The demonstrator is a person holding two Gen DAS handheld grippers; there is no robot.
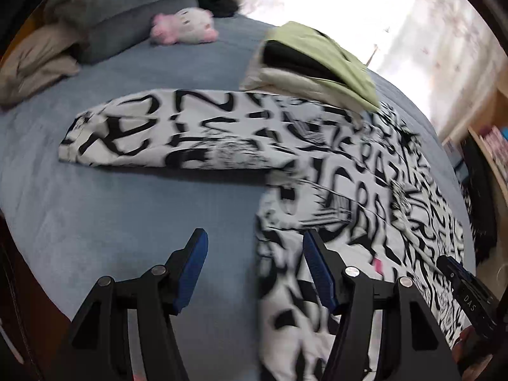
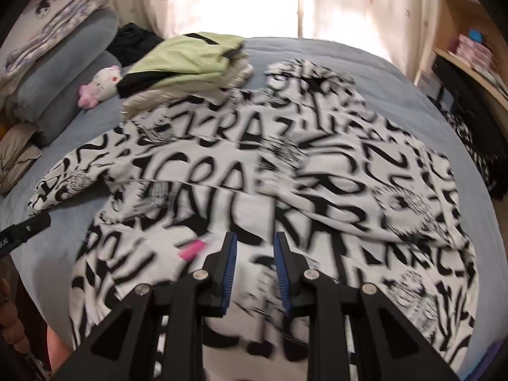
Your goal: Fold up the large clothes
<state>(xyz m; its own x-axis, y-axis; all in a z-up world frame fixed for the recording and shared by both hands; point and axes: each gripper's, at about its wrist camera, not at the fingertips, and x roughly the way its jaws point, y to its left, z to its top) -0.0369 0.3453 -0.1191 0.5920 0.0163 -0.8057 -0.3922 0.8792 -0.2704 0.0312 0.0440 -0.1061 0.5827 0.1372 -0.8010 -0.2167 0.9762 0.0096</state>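
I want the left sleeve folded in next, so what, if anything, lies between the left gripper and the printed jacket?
Nothing visible does. The left gripper hangs open over the jacket's near edge, with only bare blue bedcover beside it. The folded clothes pile overlaps the jacket's far edge, well beyond the sleeve.

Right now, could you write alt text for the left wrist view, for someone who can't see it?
A black-and-white lettered garment lies spread on a blue bed, one sleeve stretched left. The left gripper hovers open over the garment's edge, holding nothing. Behind are folded clothes, a pink-and-white plush toy and grey pillows.
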